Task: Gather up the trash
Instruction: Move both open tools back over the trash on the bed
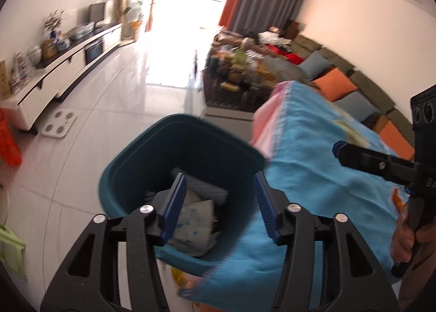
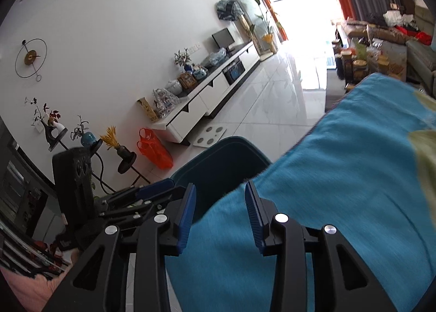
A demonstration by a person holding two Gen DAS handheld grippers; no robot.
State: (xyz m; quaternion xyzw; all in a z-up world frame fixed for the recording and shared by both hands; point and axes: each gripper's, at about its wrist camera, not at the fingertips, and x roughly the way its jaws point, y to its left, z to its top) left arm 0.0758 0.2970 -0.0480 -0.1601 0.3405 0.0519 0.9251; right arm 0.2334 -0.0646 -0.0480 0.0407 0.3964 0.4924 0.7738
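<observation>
Teal bin [image 1: 188,154] below left gripper's [image 1: 219,203] spread fingers [image 1: 174,207].

The left gripper [image 1: 219,203] is covering part of the crumpled trash [image 1: 194,226] lying in the teal bin [image 1: 122,175], so how much is lying there cannot be told. The blue cloth [image 1: 313,175] is hiding the bin's near right rim and whatever it is draping (a table, perhaps, though nothing of it is showing). In the right wrist view the same cloth [image 2: 313,189] and the right gripper [image 2: 220,214] are blocking the bin's [image 2: 218,159] inside entirely. The right gripper [image 1: 376,164] is being cut off by the left view's edge, so its finger gap cannot be read there. Motion is blurring the cluttered low table [image 1: 245,72] beyond; its items are running together.
</observation>
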